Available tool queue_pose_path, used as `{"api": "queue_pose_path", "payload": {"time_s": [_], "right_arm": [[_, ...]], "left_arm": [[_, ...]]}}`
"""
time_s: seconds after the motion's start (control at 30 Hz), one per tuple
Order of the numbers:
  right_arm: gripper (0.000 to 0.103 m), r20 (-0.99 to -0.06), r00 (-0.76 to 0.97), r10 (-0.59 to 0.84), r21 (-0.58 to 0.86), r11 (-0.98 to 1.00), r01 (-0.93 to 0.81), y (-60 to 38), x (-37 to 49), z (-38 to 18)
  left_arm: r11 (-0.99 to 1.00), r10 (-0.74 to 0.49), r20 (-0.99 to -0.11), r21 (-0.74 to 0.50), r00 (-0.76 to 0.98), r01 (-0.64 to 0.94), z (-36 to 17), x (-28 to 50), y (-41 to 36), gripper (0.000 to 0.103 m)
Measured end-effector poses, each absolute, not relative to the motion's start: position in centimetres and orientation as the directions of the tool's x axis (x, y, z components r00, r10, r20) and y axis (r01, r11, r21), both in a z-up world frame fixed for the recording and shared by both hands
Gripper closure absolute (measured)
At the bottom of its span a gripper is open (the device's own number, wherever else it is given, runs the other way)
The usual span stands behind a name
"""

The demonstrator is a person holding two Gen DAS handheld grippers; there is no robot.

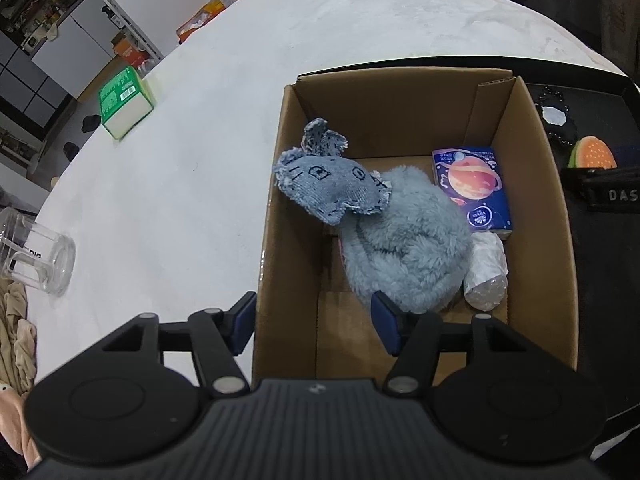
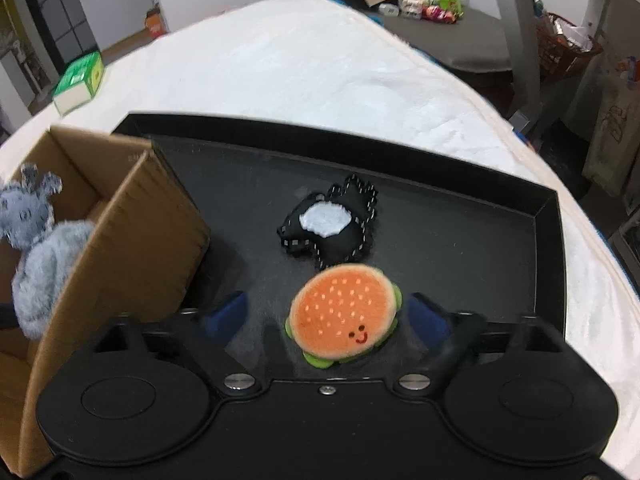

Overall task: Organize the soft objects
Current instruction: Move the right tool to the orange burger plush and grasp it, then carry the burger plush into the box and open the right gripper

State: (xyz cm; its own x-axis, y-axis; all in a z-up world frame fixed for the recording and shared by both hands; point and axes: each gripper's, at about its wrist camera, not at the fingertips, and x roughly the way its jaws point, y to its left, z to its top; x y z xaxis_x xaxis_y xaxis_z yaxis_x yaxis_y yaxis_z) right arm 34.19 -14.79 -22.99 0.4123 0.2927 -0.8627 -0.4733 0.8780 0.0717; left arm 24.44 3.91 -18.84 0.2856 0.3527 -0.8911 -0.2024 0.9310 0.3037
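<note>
A grey-blue plush mouse sits in the open cardboard box, next to a blue tissue pack and a white wrapped bundle. My left gripper is open, its jaws straddling the box's left wall, just in front of the mouse. In the right wrist view a burger plush and a black plush with a white patch lie in the black tray. My right gripper is open with the burger between its jaws. The mouse also shows there.
The box stands against the tray's left side on a white round table. A green box lies far left, a clear glass jar on its side at the left edge. Beige cloth hangs nearby.
</note>
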Motion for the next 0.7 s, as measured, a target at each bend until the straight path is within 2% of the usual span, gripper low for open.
{"api": "queue_pose_path", "payload": {"time_s": [0.03, 0.07, 0.7], "right_arm": [[0.043, -0.868, 0.406, 0.286, 0.068, 0.879, -0.472, -14.8, 34.1, -23.1], [0.050, -0.873, 0.398, 0.282, 0.071, 0.880, -0.470, -15.0, 34.1, -23.3], [0.055, -0.883, 0.389, 0.262, 0.069, 0.893, -0.445, -16.7, 32.2, -22.4]], "left_arm": [[0.933, 0.348, -0.892, 0.299, 0.289, -0.199, -18.8, 24.4, 3.9, 0.043], [0.935, 0.344, -0.892, 0.295, 0.293, -0.197, -18.8, 24.4, 3.8, 0.043], [0.944, 0.314, -0.899, 0.260, 0.306, -0.204, -18.5, 24.1, 4.4, 0.043]]}}
